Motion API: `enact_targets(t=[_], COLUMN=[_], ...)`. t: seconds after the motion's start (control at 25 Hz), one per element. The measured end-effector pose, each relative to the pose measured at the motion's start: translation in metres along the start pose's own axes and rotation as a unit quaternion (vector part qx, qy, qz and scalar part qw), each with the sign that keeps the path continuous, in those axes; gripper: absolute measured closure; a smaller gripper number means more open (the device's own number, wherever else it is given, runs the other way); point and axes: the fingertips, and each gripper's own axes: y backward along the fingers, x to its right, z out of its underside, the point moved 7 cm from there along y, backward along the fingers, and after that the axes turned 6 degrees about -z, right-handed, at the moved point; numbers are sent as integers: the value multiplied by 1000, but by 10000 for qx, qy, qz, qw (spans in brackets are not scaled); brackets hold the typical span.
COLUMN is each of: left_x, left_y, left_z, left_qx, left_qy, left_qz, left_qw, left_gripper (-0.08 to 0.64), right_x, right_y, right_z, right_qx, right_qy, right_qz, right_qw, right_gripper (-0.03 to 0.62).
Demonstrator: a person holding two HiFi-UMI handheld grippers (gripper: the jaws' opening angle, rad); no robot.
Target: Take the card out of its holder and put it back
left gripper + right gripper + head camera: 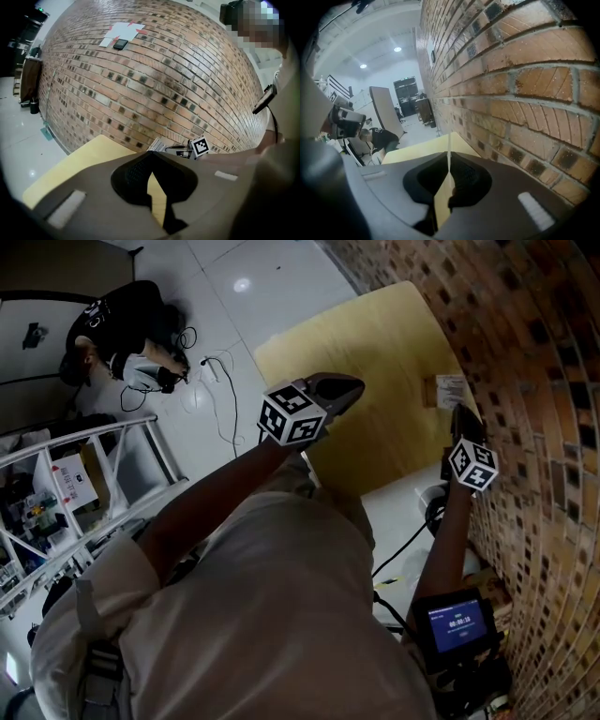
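**CARD AND HOLDER: APPROACH STAGE, BOTH GRIPPERS CLOSED**

**Location.** The card holder (450, 390) is recorded lying flat on the yellow table (375, 343), at its far right edge, close to the brick wall (534, 352). It is seen only as one pale printed rectangle. The card cannot be told apart from the holder, so it is not established whether the card sits fully inside.

**Right gripper** (465, 416). It is held just on the near side of the holder and tilted down toward it; contact cannot be made out. Its jaws are seen pressed together. A thin pale line is noted along the seam between the pads. It cannot be decided whether this is table seen through the slit or the edge of something thin.

**Left gripper** (352, 386). It is held over the middle of the table, well apart from the holder. Its jaws are likewise closed tip to tip, with bare table seen through the gap beneath them. Nothing is gripped.

**Step in hand (judged).** The holder is being reached for, ahead of extraction. The card is taken to be not yet drawn out.

**Next move (judged).** The jaws would have to be parted first. One gripper would be needed to pin the holder. The other would be needed to pinch an exposed edge of the card and draw it out along the opening. A thin, flat item on a hard top is likely to be awkward to lift.
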Motion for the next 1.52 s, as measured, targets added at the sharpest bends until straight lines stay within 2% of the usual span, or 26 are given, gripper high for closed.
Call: enact_targets(t=[0.76, 1.52], left_x=[-1, -3], left_y=[-3, -3], left_z=[5, 4], left_qx=[-71, -101], left_qy=[78, 101], left_qz=[31, 47], left_qw=[9999, 9999], left_gripper=[541, 541], right_x=[17, 14], right_y=[-25, -34], right_z=[22, 19], right_qx=[-320, -395], right_qy=[-132, -7], right_qz=[123, 142], right_qw=[9993, 9991], right_gripper=[575, 575])
